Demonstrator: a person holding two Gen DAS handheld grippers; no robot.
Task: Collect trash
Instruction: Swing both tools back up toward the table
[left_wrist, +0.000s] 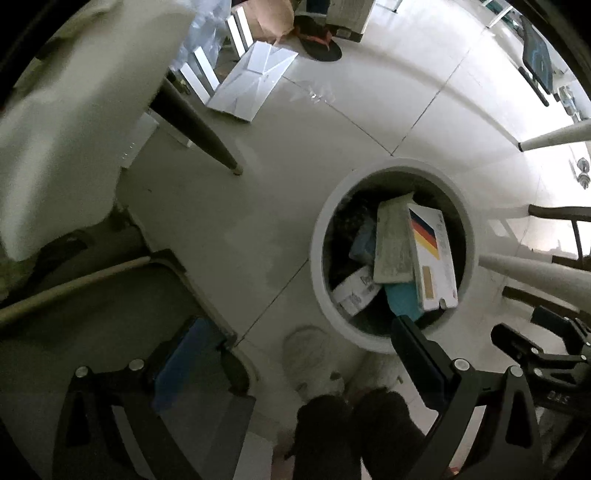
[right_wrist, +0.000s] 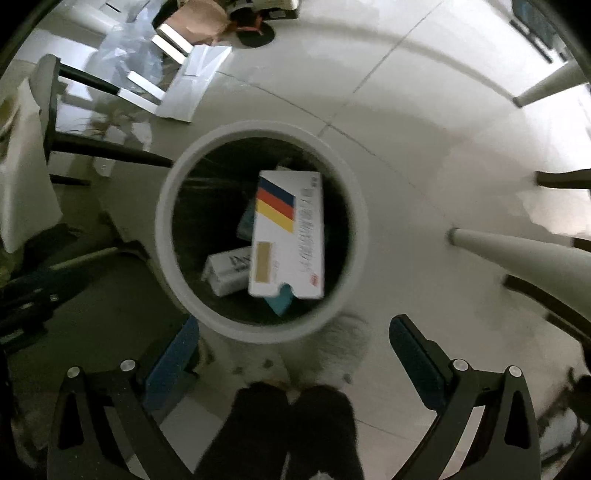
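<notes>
Both grippers are pointing down, jaws spread wide, nothing between them. The striped carton is lying inside the round bin, just ahead of the right gripper and ahead-right of the left gripper. It looks light, stiff, crushable cardboard; pinching across its long edges is likely safest.

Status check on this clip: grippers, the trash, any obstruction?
Left gripper open, empty. Right gripper open, empty. Striped white box in round white bin with other cartons. Nothing blocking the bin mouth.
</notes>
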